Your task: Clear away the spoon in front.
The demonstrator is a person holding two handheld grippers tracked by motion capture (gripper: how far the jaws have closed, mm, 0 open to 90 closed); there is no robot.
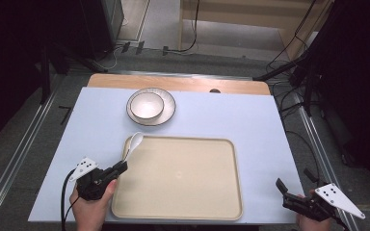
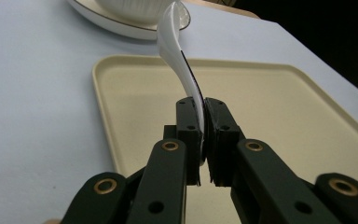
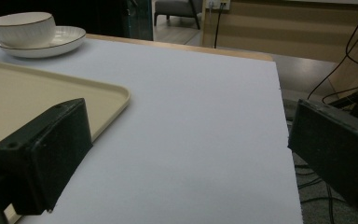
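White spoon [image 2: 177, 51], cream tray [image 1: 178, 211], white bowl [image 1: 147, 105] and plate [image 1: 169, 108] rimmed dark, pale blue table cover [image 1: 221, 115], black grippers.

Each black claw [image 1: 121, 167] has brass-ringed pivots, a trailing black cable and a grey 3-cornered plate.

A pale blue sheet [image 1: 221, 120] covers the tabletop [image 1: 178, 83], whose wooden far edge stays bare. Beyond it lies grey floor [image 1: 164, 24] with black cables [image 1: 289, 57] (several trailing at the right). Metal rails [image 1: 19, 154] run along both sides. A wood-panelled wall [image 3: 279, 23] stands behind.
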